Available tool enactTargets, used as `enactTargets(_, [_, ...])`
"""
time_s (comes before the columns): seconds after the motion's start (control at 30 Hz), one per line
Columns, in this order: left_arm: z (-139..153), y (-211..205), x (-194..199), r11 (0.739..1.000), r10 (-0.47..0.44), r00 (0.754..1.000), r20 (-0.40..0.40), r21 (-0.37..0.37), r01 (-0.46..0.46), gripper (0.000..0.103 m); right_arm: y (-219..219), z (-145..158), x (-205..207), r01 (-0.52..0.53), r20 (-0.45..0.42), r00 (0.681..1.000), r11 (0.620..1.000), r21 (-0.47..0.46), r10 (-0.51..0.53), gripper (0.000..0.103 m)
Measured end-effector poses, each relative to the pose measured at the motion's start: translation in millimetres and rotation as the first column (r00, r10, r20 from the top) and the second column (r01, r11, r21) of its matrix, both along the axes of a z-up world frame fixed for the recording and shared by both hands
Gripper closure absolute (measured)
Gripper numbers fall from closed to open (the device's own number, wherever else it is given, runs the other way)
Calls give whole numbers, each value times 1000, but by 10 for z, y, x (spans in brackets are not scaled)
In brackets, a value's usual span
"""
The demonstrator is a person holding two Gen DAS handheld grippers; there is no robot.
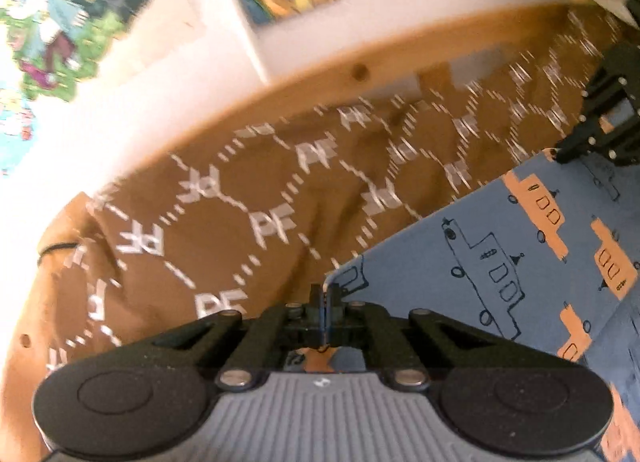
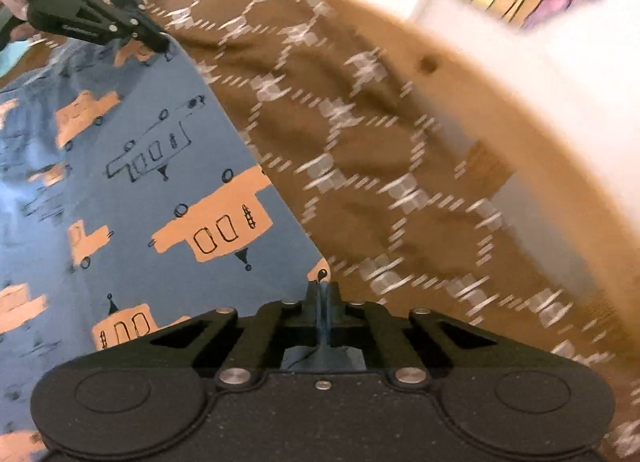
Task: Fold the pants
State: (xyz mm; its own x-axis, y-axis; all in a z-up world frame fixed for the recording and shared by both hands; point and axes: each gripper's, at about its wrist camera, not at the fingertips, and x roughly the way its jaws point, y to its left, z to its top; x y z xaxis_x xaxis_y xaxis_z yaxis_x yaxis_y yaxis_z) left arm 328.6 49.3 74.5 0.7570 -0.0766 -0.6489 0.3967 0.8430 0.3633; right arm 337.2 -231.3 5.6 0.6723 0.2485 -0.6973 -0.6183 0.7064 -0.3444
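Both grippers pinch an edge of the blue pants (image 1: 520, 254): the left gripper (image 1: 327, 294) a corner at lower centre of its view, the right gripper (image 2: 323, 290) likewise. The pants hang over a brown blanket (image 1: 240, 189). Keeping the held edge taut and both corners level should give a straight fold. No containers show.

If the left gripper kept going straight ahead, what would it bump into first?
Probably the brown blanket. The left gripper, shut on a corner of the blue pants, points across it toward the wooden rail, though depth is hard to judge.
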Motion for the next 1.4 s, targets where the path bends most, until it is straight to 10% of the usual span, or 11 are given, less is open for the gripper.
enactTargets(0.17, [115, -23, 220, 997, 69, 996, 55, -27, -67, 103, 54, 194, 256, 69, 136, 989, 997, -18, -66, 103])
enactTargets(0.47, [-81, 81, 569, 994, 99, 995, -10, -50, -99, 101, 182, -204, 820, 101, 77, 992, 992, -72, -95, 102])
enactTargets(0.53, [-42, 198, 580, 989, 79, 996, -47, -119, -84, 92, 165, -251, 831, 108, 70, 992, 993, -50, -104, 99])
enactTargets(0.67, [116, 511, 570, 961, 78, 995, -61, -261, -92, 40, 57, -137, 847, 90, 71, 993, 994, 64, -94, 57])
enactTargets(1.1, [338, 944, 391, 913, -97, 986, -136, -407, 33, 33, 406, -39, 974, -69, 0, 998, 989, 131, 70, 44])
enactTargets(1.2, [246, 780, 386, 943, -112, 980, -165, -329, 52, 38, 451, -44, 1055, -63, -31, 997, 988, 138, 68, 45])
enactTargets(1.27, [161, 672, 413, 969, -85, 978, -192, -242, 37, 90, 470, -72, 1117, -54, -49, 997, 990, 126, 61, 50])
enactTargets(1.4, [85, 552, 395, 983, -67, 974, -216, -183, 26, 97, 405, -15, 1165, -9, -61, 998, 985, 174, 20, 86])
